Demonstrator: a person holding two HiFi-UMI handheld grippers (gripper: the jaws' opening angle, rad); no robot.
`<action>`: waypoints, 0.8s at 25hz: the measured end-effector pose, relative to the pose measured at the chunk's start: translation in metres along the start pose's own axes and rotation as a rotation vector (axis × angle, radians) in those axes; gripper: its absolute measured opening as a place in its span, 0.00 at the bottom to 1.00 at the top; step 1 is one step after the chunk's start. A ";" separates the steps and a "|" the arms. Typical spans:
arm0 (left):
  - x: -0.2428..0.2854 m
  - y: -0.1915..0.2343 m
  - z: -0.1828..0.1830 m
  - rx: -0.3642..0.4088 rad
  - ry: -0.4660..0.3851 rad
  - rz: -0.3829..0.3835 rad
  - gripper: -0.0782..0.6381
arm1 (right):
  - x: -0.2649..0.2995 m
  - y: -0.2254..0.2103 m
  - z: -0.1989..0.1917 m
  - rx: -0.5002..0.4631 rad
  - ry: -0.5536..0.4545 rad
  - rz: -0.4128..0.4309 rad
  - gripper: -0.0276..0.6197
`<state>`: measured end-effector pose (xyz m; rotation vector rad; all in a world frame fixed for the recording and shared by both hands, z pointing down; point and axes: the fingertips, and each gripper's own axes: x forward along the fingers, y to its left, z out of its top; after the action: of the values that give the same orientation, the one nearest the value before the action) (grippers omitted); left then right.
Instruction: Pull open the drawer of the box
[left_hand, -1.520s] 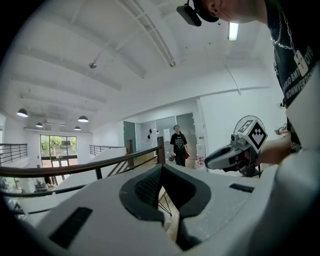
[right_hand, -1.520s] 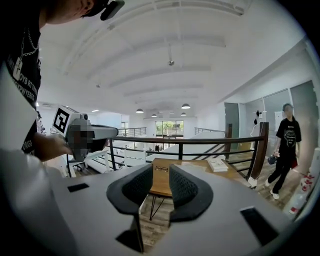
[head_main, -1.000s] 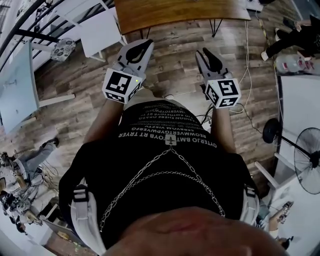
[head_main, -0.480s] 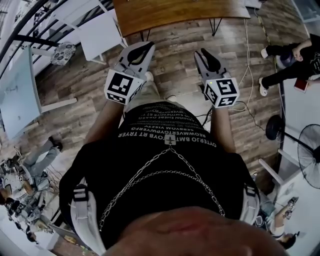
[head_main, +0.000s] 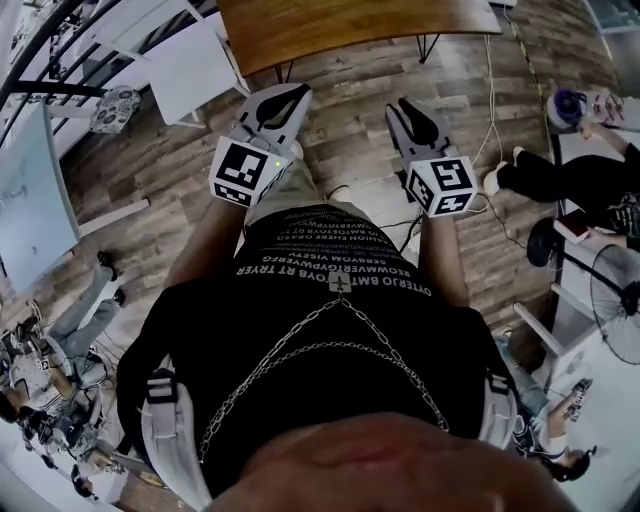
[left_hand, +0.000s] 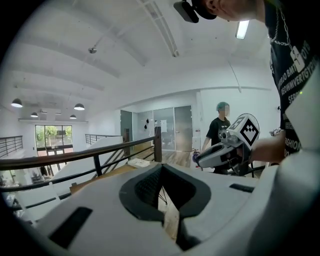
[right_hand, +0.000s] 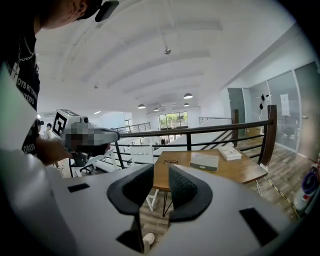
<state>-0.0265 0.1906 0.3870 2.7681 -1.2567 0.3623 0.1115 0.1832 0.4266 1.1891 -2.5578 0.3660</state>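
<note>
A flat grey box (right_hand: 204, 162) lies on the wooden table (right_hand: 240, 172) ahead, beside a white box (right_hand: 230, 151) and a pair of glasses (right_hand: 171, 161). In the head view only the table's near part (head_main: 350, 25) shows, and the boxes are out of frame. I hold both grippers out in front of my chest, short of the table. My left gripper (head_main: 285, 98) has its tips together with nothing in them. My right gripper (head_main: 415, 108) stands open by a narrow gap (right_hand: 161, 182), also with nothing between the pads. Neither touches the table.
A black railing (right_hand: 225, 127) runs behind the table. White tables (head_main: 190, 65) stand at the left, cables (head_main: 490, 150) trail over the wooden floor, and a fan (head_main: 615, 320) stands at the right. A person (head_main: 580, 185) sits at the right; another (left_hand: 220, 127) stands beyond.
The table has drawn a little closer at the top of the head view as I move forward with both grippers. The seated person at the right has shifted. Jaws look unchanged.
</note>
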 end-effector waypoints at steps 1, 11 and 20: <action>0.001 0.005 -0.001 -0.001 0.007 -0.002 0.12 | 0.005 0.000 0.001 0.002 0.005 0.000 0.18; 0.012 0.066 0.005 -0.009 0.000 0.003 0.12 | 0.061 0.001 0.030 -0.001 0.011 0.027 0.18; 0.033 0.114 -0.003 -0.012 0.038 -0.016 0.12 | 0.115 -0.004 0.047 -0.002 0.021 0.043 0.17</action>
<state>-0.0915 0.0916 0.3951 2.7459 -1.2240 0.4034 0.0370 0.0840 0.4257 1.1249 -2.5686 0.3835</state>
